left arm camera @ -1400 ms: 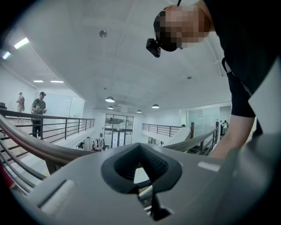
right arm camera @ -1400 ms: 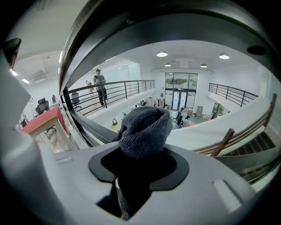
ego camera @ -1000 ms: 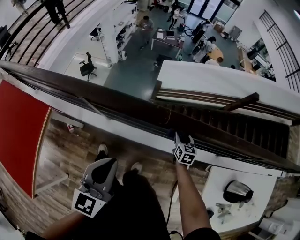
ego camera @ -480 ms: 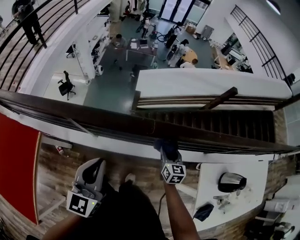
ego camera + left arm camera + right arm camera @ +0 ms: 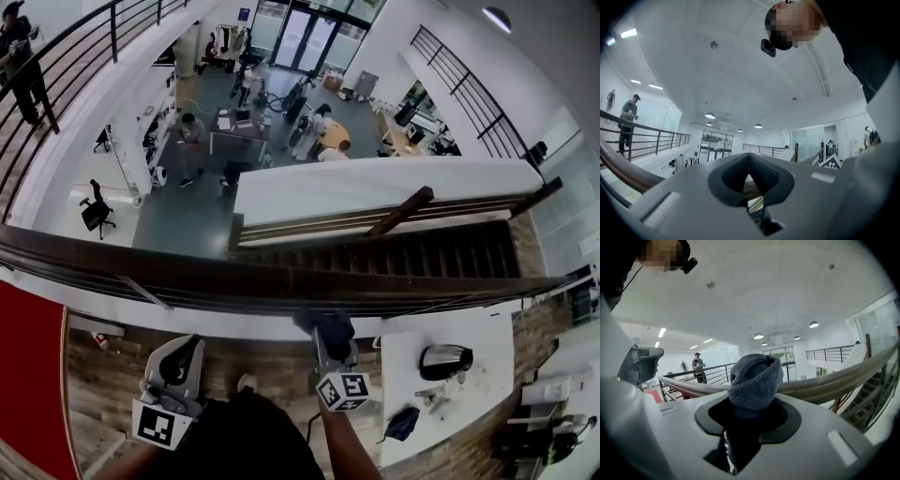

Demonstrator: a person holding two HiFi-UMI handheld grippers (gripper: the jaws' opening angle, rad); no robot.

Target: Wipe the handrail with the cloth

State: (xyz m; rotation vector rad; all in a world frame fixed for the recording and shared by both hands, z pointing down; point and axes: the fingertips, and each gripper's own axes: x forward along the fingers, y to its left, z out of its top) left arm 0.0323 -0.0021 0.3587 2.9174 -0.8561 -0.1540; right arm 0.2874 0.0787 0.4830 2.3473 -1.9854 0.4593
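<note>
The dark wooden handrail [image 5: 187,272] runs across the head view from left to right. Just below its near edge my right gripper [image 5: 330,330] is shut on a bunched blue-grey cloth [image 5: 311,321]. In the right gripper view the cloth [image 5: 755,379] bulges out of the jaws, with the handrail [image 5: 825,384] stretching behind it; whether they touch is hidden. My left gripper [image 5: 180,364] hangs back at the lower left, apart from the rail, jaws together and empty. It also shows in the right gripper view as the left gripper [image 5: 641,363]. The handrail [image 5: 618,171] curves past at the left of the left gripper view.
Beyond the rail is an open drop to a lower floor with desks and people [image 5: 319,127]. A staircase [image 5: 394,248] descends at the right. A white table [image 5: 487,328] with a kettle [image 5: 445,361] stands below right, and a red panel [image 5: 28,375] is at the left.
The head camera has tipped upward, so the rail and both grippers sit lower in the picture. The right gripper has drifted slightly left, still shut on the cloth. The left gripper has barely moved.
</note>
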